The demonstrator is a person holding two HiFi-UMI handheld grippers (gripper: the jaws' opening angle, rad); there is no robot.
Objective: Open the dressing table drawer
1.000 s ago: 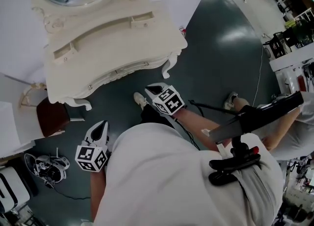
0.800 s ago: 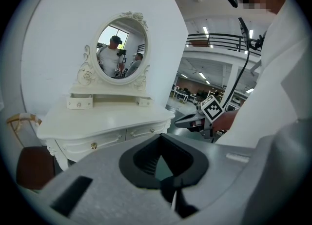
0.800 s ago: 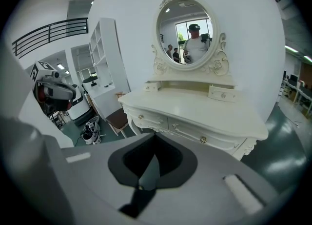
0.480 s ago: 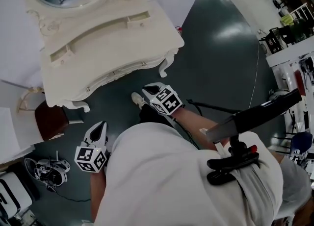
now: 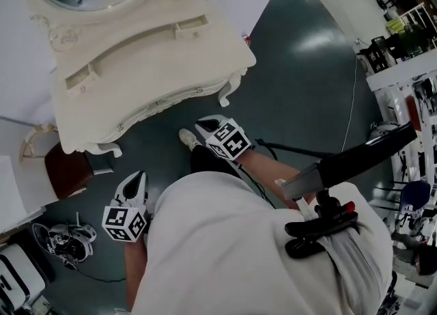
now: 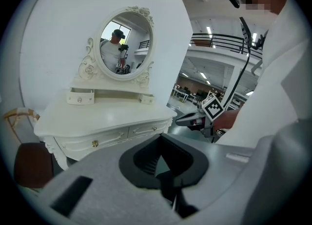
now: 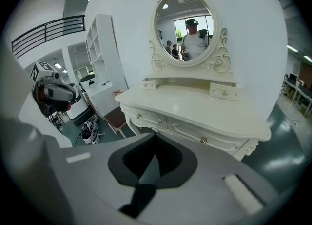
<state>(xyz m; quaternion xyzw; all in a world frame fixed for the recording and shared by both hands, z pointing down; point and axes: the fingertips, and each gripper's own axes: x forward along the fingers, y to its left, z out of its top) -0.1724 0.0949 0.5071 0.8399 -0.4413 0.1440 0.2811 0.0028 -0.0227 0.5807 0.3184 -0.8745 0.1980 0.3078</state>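
The white dressing table point(image 5: 136, 61) stands at the upper left of the head view. Its drawers point(image 7: 185, 132) with small gold knobs point(image 7: 204, 141) are all closed. My right gripper point(image 5: 203, 126) is shut and empty, and it hangs over the floor just short of the table's front right leg point(image 5: 225, 93). My left gripper point(image 5: 138, 178) sits lower left, also shut and empty, pointing at the table front point(image 6: 112, 138) from a short way off. Neither gripper touches the table. In their own views the right gripper point(image 7: 153, 141) and the left gripper point(image 6: 163, 143) each face the drawer fronts.
A stool with a dark red seat point(image 5: 65, 170) stands left of the table. Some dark gear point(image 5: 65, 235) lies on the floor beside it. An oval mirror point(image 7: 185, 24) tops the table. White shelving point(image 5: 403, 74) and a cable point(image 5: 355, 115) are at the right.
The person standing at the right edge a second ago is out of view. The table sits slightly further up and left in the picture. Both grippers have barely shifted.
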